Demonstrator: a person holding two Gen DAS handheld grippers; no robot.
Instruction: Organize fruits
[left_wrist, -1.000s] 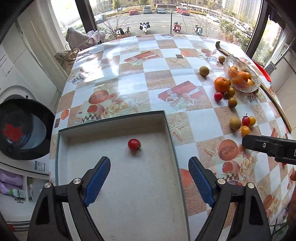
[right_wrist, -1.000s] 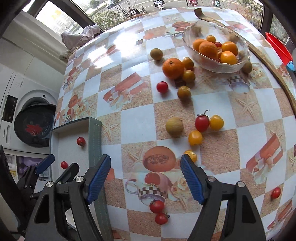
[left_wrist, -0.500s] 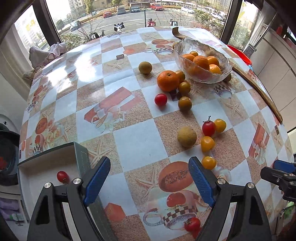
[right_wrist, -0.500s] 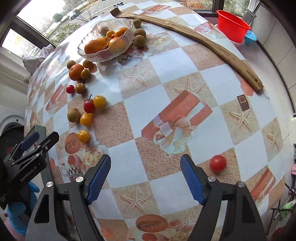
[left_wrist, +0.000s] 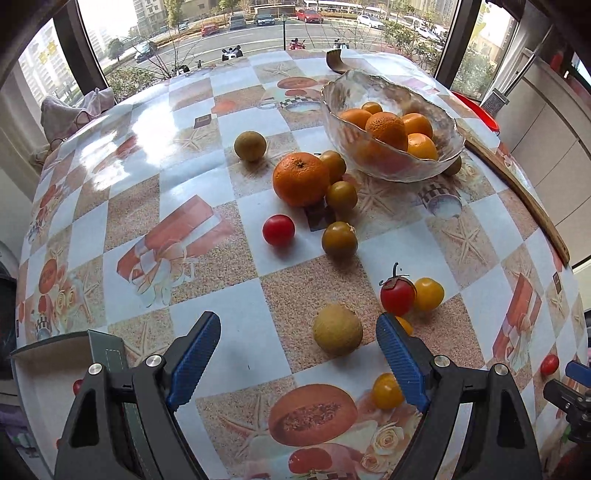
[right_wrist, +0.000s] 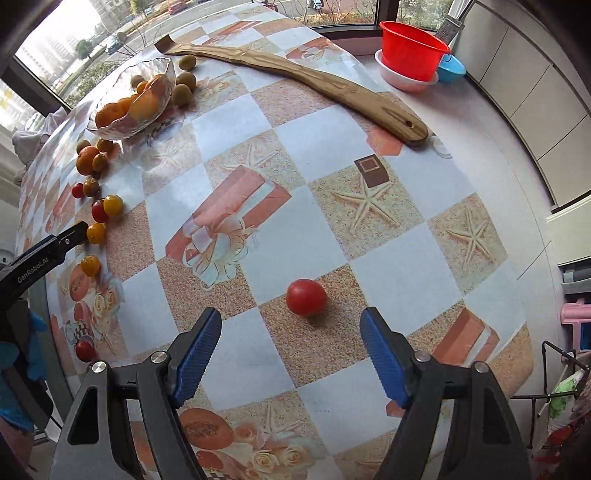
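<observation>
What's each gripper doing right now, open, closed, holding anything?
Left gripper: open, holding nothing.
Right gripper: open, holding nothing; red tomato lies just ahead.

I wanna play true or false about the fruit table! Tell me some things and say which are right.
1. The glass bowl has oranges in it. True.
2. The right tool is squeezing the lone red tomato. False: the tool is open and the tomato lies on the table just ahead of it, untouched.
3. The big orange sits inside the bowl. False: it lies on the table beside the bowl.
4. The left tool is open and holds nothing. True.
5. A long wooden piece lies near the table's edge. True.
</observation>
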